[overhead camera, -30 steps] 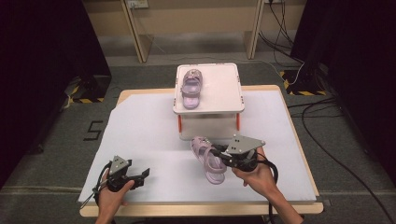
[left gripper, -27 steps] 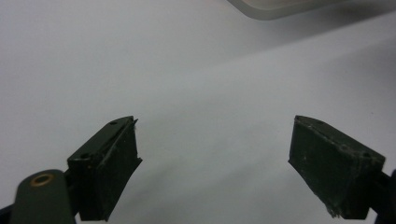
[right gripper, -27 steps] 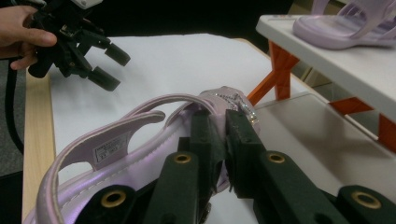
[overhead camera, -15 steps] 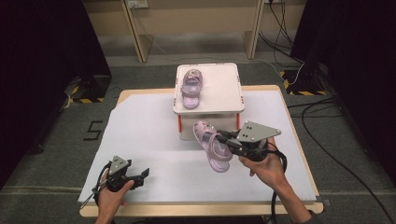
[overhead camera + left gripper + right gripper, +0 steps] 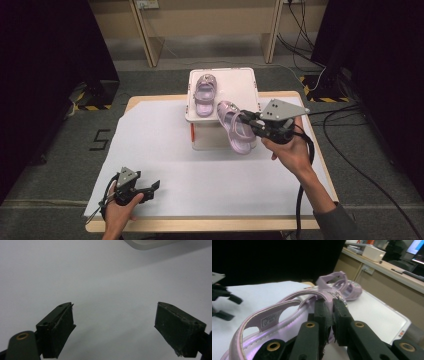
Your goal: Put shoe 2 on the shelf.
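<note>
Jaws of the left gripper stand wide apart with nothing between them, low over the white table cover at the near left corner, the person's left hand wrapped round the handle. In the left gripper view there is bare white sheet in the gap between the two black pads, and well ahead of them, at the upper edge, a corner of the white storage box. Off to the right and farther from the person, the right hand holds up the right gripper, grey three-cornered plate on top and cable trailing back along the forearm. Its jaws are pinched nearly together on a strap of a lilac sandal; in the right gripper view the strap runs up out of the two pads, the sandal spreading to their left with a size label inside one band, its sole tilted. That sandal hangs in the air off the front right side of the box, its toe end above the lid's edge; whether it touches the lid I cannot tell. Beyond the jaws, a second lilac sandal lies flat on the box lid, toward the left half, just past the held one and apart from it.
</note>
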A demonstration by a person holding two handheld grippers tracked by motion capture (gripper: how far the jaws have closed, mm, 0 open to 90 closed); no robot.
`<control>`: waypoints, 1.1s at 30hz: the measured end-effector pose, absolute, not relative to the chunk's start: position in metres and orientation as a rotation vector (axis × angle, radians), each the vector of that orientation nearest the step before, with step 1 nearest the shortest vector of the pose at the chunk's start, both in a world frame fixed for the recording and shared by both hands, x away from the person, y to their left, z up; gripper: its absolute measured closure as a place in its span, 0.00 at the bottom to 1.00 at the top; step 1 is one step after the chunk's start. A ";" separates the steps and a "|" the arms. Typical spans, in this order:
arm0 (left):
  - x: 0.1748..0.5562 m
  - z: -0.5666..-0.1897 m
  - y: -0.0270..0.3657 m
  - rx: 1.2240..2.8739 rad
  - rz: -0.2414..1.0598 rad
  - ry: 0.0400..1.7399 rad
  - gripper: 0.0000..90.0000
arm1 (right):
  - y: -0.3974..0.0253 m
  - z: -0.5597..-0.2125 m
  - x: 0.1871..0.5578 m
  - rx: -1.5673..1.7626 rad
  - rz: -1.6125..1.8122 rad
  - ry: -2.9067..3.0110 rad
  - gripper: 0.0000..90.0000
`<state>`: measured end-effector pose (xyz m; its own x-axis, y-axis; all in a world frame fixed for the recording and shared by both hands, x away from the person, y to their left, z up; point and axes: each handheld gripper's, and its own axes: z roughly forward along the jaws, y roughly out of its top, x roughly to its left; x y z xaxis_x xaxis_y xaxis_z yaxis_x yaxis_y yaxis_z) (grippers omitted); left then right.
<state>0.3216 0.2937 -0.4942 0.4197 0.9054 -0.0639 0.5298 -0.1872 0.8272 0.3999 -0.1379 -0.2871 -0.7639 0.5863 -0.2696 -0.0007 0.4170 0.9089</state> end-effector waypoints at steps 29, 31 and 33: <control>0.321 -0.493 0.293 1.855 0.568 1.226 0.17 | -0.100 -0.295 0.524 0.682 1.100 2.078 0.92; 0.321 -0.493 0.294 1.856 0.570 1.224 0.17 | -0.098 -0.296 0.530 0.686 1.083 2.080 0.93; 0.321 -0.494 0.294 1.857 0.568 1.224 0.17 | -0.096 -0.297 0.534 0.683 1.073 2.078 0.93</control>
<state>0.3213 0.2936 -0.4935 0.4253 0.9026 -0.0665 0.5321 -0.1899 0.8251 0.5340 -0.0962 -0.2968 -0.6235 0.7064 -0.3351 0.1357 0.5199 0.8434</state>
